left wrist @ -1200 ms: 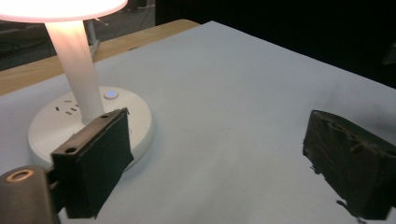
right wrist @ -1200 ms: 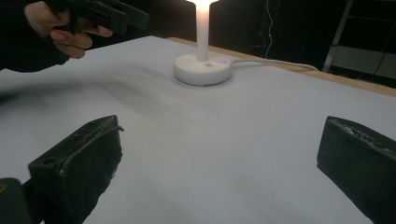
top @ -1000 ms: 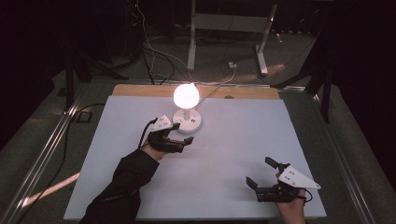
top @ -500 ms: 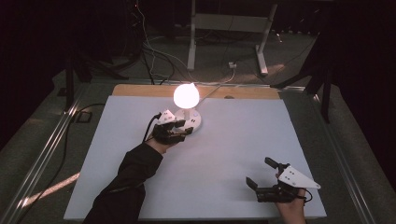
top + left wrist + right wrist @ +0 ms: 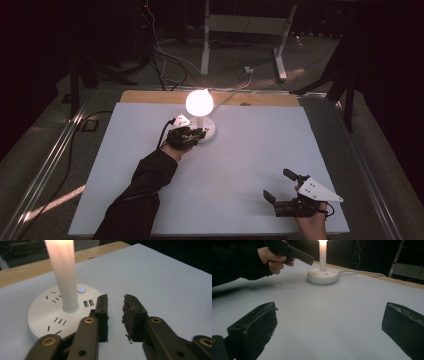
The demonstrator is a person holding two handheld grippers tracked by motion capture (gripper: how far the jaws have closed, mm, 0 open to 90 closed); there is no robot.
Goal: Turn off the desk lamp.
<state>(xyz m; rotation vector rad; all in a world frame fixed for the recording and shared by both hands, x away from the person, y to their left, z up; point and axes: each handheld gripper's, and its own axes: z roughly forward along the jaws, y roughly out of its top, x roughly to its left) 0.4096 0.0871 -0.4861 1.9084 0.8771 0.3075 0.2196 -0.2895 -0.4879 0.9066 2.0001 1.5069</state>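
The lit lamp (image 5: 200, 112) stands at the far middle of the bench (image 5: 250, 150), and the left tongs (image 5: 115, 308), nearly together and holding nothing, should likely go slow and press the small blue button (image 5: 81, 289), while the right tongs (image 5: 281, 187) rest wide apart.

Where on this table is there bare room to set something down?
Most of the white mat is bare: the wide stretch between the lamp base and the right tongs, and the whole far right side. It is crowded only around the lamp, where the left tongs sit at its base.
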